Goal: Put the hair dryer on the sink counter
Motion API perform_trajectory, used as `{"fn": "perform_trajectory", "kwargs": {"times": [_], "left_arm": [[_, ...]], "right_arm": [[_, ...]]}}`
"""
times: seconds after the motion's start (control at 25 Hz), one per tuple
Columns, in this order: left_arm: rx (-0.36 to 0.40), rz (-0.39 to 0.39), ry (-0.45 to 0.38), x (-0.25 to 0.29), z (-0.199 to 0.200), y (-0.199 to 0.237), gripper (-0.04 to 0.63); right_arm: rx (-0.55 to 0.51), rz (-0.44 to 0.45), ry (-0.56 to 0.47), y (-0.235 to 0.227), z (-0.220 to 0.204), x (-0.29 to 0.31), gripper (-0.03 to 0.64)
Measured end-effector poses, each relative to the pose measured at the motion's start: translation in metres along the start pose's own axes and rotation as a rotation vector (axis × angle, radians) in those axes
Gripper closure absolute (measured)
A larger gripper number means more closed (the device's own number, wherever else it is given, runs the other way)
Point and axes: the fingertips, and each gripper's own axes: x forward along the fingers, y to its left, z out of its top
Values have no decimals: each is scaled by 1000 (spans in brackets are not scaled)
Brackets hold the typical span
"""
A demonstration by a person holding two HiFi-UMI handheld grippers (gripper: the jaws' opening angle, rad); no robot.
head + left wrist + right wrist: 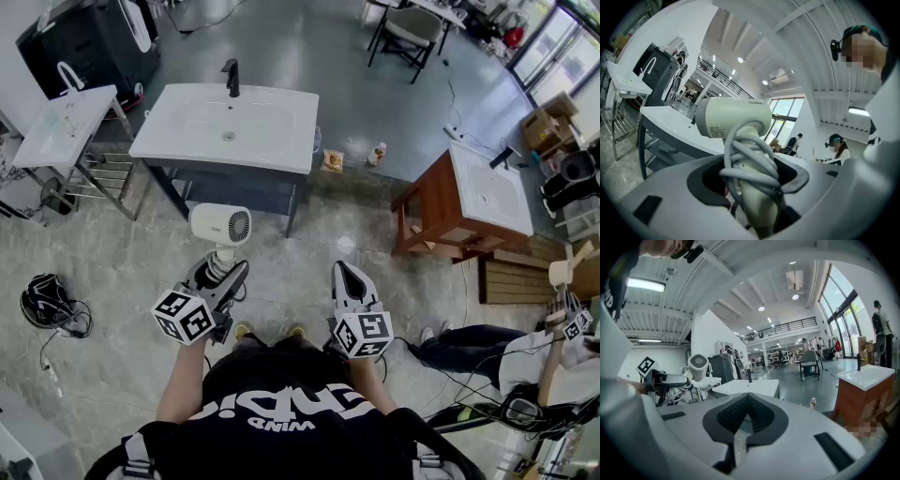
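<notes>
My left gripper has its jaws spread wide and clamped on the handle of a cream hair dryer. The dryer stands upright out of the jaws, its barrel head just past the fingertips. In the left gripper view, the hair dryer fills the centre, and a grey cord is looped several times around the handle, right where the left gripper presses on it.

The white sink counter lies ahead of this gripper, beyond the dryer's head and well apart from it. A black faucet stands at its far edge. The dryer is in the air over the tiled floor, not on the counter.

My right gripper is level with the left one and to its right. In the right gripper view, its dark pads meet with nothing between them. Far to its right stands a wooden cabinet with a second basin.
</notes>
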Motion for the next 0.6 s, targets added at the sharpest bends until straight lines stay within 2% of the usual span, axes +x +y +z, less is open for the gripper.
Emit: {"fn": "perform_trajectory", "kwargs": {"times": [0.24, 0.6], "left_arm": [[0, -6, 9, 1, -1, 1, 310], [9, -21, 38, -1, 3, 19, 310]], "right_arm": [[-1, -8, 2, 2, -5, -1, 603], [52, -7, 12, 21, -11, 9, 603]]}}
